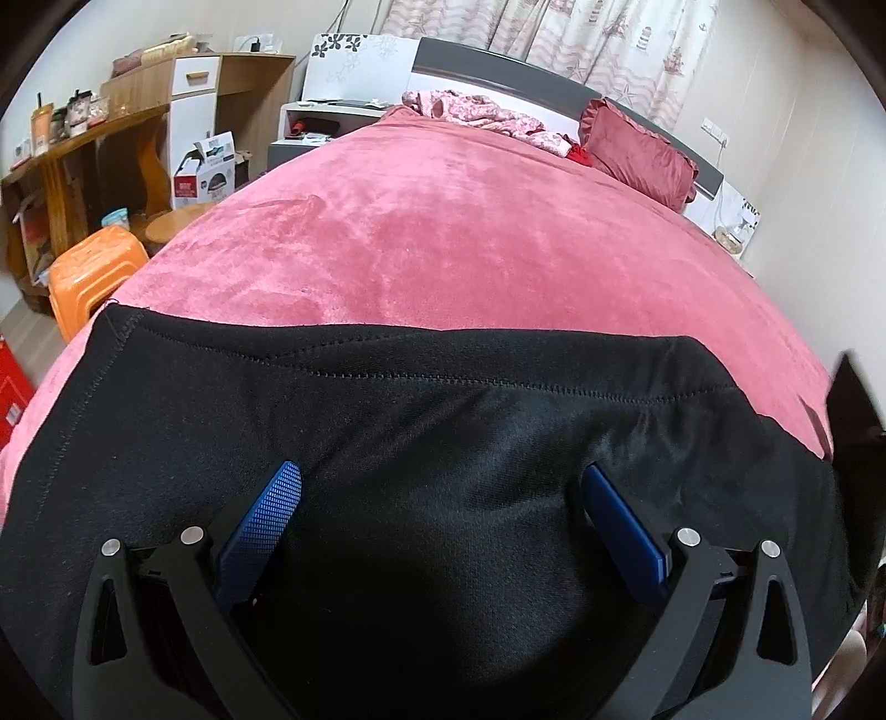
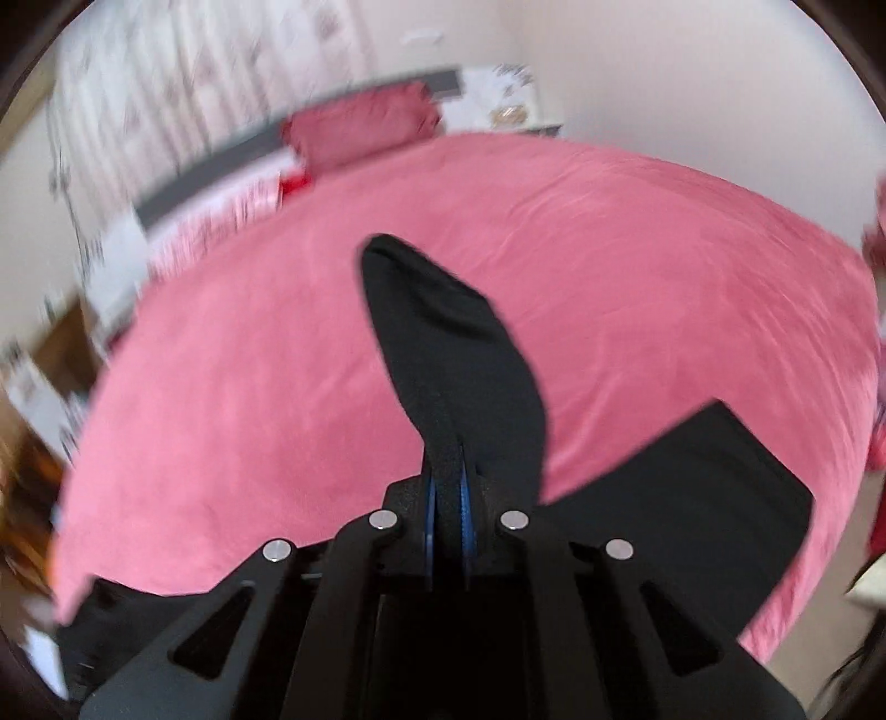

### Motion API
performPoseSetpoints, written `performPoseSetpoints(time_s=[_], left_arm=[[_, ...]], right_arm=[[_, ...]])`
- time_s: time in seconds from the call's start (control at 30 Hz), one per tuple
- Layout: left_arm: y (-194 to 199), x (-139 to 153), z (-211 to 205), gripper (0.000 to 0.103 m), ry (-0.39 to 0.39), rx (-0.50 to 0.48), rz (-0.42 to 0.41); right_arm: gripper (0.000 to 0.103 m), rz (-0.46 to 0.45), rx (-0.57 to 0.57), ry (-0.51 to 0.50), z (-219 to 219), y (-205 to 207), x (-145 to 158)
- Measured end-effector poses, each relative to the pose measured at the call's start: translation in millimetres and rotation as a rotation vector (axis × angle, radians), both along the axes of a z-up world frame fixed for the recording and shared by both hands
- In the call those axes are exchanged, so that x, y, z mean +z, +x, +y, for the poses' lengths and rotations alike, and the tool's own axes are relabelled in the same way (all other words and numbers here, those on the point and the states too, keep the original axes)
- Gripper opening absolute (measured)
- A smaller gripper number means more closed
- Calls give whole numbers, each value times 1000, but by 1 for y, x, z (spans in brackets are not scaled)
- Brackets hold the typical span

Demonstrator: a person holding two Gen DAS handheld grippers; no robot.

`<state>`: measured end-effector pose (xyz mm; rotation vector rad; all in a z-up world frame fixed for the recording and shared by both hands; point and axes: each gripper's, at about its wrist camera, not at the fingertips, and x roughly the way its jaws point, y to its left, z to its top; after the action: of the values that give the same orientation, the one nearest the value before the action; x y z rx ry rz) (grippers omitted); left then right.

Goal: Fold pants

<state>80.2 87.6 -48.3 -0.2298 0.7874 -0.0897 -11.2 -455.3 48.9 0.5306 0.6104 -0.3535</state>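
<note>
Black pants (image 1: 432, 421) lie spread on the pink bedspread (image 1: 443, 232), with a stitched hem edge facing the far side. My left gripper (image 1: 440, 487) is open, its blue pads (image 1: 260, 526) wide apart just above the black fabric and holding nothing. My right gripper (image 2: 447, 493) is shut on a fold of the black pants (image 2: 454, 343). The pinched cloth sticks up and away from the jaws above the bed (image 2: 637, 266). More black fabric (image 2: 692, 498) lies lower right. The right wrist view is motion blurred.
A red pillow (image 1: 637, 149) and a crumpled floral cloth (image 1: 487, 116) lie at the head of the bed. An orange stool (image 1: 88, 271), a wooden desk (image 1: 83, 160) and boxes stand to the left of the bed. Curtains (image 1: 554, 33) hang behind the headboard.
</note>
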Motion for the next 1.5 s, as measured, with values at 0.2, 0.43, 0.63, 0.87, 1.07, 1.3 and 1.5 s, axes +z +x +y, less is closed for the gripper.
performPoseSetpoints(time_s=[0.2, 0.43, 0.63, 0.87, 1.07, 1.3, 1.5], left_arm=[[-2, 1, -3, 100, 16, 2, 0], [-3, 2, -3, 100, 28, 5, 0], [-5, 3, -7, 100, 58, 3, 14], [-15, 3, -17, 100, 145, -24, 25], [-17, 3, -16, 100, 146, -35, 21], [-22, 4, -19, 100, 166, -45, 16], [-34, 11, -28, 100, 167, -91, -23]], right_arm=[[8, 27, -201, 357, -64, -73, -78], [55, -161, -206, 541, -96, -100, -103], [42, -75, -236, 470, -117, -79, -94], [6, -63, -275, 484, -128, -99, -80], [6, -11, -359, 533, -135, -126, -105], [17, 34, -320, 329, -119, -124, -75], [38, -3, -273, 385, -115, -111, -85]])
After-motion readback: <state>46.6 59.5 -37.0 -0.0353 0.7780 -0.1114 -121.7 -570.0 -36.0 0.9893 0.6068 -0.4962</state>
